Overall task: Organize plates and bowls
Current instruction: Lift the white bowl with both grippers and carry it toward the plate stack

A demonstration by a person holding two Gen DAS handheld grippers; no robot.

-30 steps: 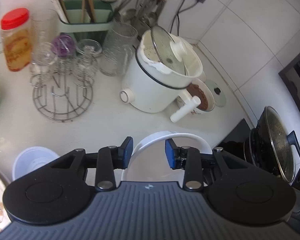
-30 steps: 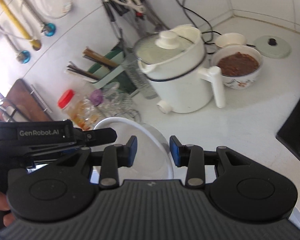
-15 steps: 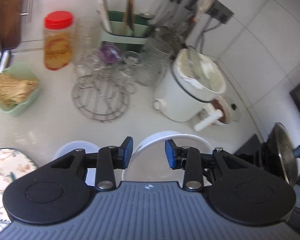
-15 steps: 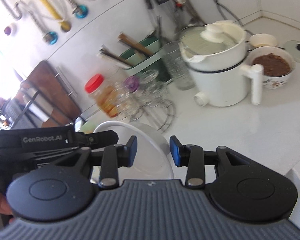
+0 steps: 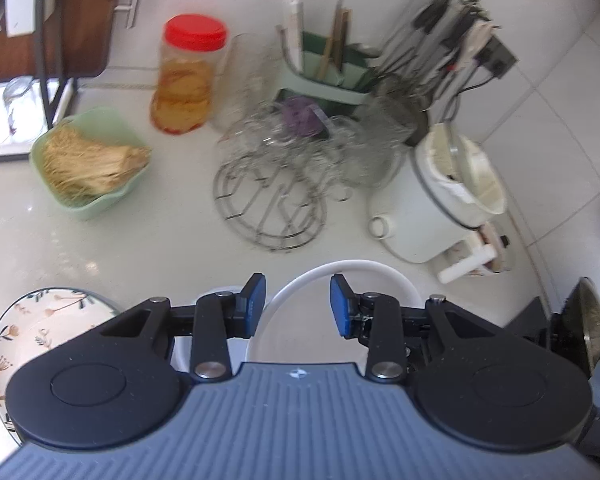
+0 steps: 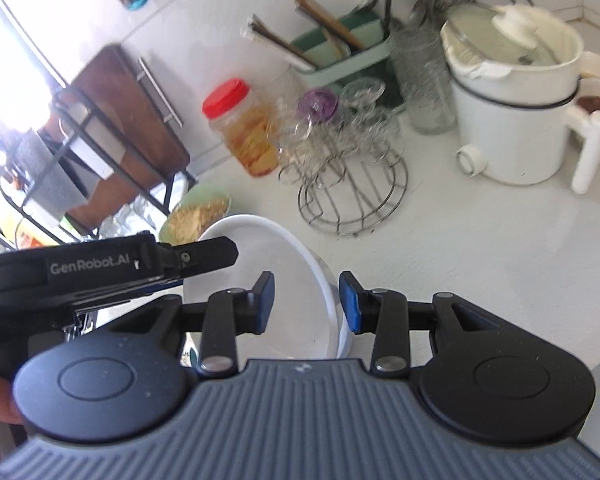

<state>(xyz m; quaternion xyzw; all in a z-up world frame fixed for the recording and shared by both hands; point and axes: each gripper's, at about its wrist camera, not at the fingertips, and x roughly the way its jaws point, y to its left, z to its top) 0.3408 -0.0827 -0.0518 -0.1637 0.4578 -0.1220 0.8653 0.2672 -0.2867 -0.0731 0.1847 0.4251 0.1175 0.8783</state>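
A white bowl [image 5: 340, 270] hangs above the counter, carried between both grippers. In the left wrist view its rim arcs between the blue pads of my left gripper [image 5: 298, 304], which is shut on it. In the right wrist view the bowl [image 6: 260, 248] tilts, its near rim running between the pads of my right gripper [image 6: 308, 302], also shut on it. There my left gripper [image 6: 204, 258] clamps the far rim. A second white bowl [image 5: 214, 289] sits on the counter, mostly hidden behind my left finger. A floral plate [image 5: 40, 320] lies at the lower left.
On the white counter stand a green dish of dried strands [image 5: 88, 164], a red-lidded jar [image 5: 188, 76], a wire rack with glasses [image 5: 272, 200], a green utensil holder [image 5: 324, 76] and a white electric pot [image 5: 440, 200]. A lidded pan [image 5: 588, 328] sits at the right edge.
Both grippers have carried the white bowl leftward along the counter. The pot has slid to the right of the views; the green dish and floral plate have come into sight.
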